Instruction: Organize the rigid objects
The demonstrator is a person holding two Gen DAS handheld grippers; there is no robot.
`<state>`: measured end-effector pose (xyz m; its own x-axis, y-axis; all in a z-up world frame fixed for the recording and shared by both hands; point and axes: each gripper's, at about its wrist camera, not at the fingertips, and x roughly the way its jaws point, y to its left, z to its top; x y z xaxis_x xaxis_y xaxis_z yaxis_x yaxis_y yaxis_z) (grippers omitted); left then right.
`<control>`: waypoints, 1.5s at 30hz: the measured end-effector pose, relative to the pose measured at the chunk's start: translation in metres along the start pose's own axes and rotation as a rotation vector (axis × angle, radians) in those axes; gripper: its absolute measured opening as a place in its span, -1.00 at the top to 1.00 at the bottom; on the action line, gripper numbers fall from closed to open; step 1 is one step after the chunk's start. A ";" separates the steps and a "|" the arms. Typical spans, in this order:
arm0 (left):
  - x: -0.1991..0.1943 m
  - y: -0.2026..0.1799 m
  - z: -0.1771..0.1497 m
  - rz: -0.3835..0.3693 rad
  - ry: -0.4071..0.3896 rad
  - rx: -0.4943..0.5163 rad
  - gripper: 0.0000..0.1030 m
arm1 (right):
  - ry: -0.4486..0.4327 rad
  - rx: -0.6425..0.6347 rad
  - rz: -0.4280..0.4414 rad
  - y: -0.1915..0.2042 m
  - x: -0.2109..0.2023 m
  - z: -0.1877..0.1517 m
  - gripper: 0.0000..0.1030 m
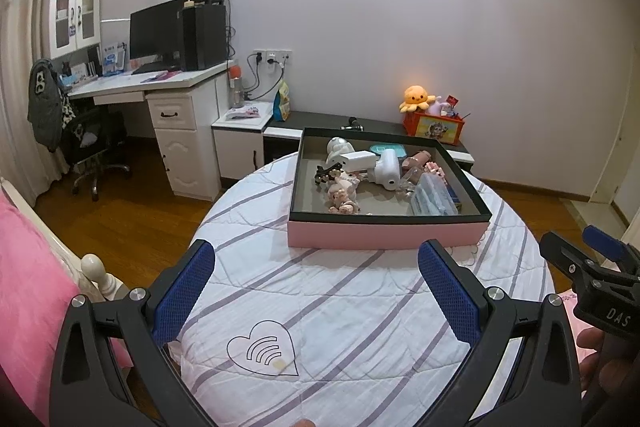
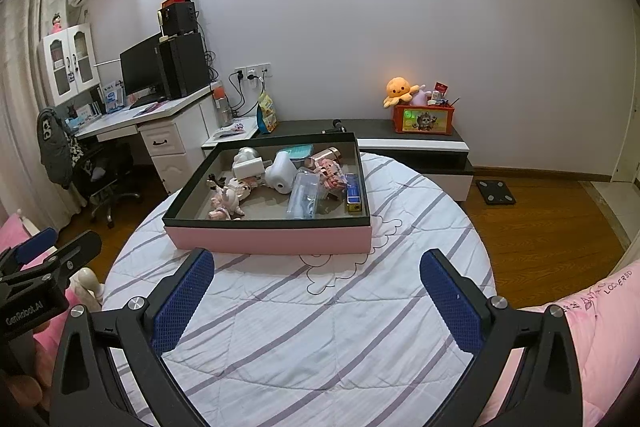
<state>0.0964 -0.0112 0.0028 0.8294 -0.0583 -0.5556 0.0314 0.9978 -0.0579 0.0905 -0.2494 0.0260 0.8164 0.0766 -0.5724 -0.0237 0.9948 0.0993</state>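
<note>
A pink box with a black rim [image 1: 384, 235] [image 2: 272, 239] sits on the striped bed cover [image 1: 320, 307] [image 2: 320, 327]. Inside lie several small rigid things: a white device [image 1: 386, 169] [image 2: 282, 171], a white charger [image 1: 358, 161] [image 2: 248, 169], pink figurines [image 1: 342, 193] [image 2: 230, 195], a clear plastic case [image 1: 434, 199] [image 2: 304, 197] and a blue-gold harmonica [image 2: 353, 193]. My left gripper [image 1: 316, 291] is open and empty, short of the box. My right gripper [image 2: 316, 295] is open and empty, also short of the box. Each gripper shows at the edge of the other's view.
A low black-and-white bench [image 2: 416, 147] behind the bed holds an orange toy bin [image 1: 434, 127] [image 2: 424, 119] with plush toys. A white desk [image 1: 160, 87] with monitor and chair stands at the left. Pink bedding [image 1: 28, 287] [image 2: 592, 347] lies at the sides. Wood floor surrounds the bed.
</note>
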 end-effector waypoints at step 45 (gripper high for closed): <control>-0.003 -0.011 0.010 0.002 -0.034 0.023 -1.00 | -0.041 -0.028 -0.001 0.014 -0.008 0.010 -1.00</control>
<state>0.0993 -0.0221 0.0129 0.8481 -0.0561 -0.5269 0.0427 0.9984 -0.0375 0.0894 -0.2371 0.0400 0.8396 0.0730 -0.5382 -0.0380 0.9964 0.0758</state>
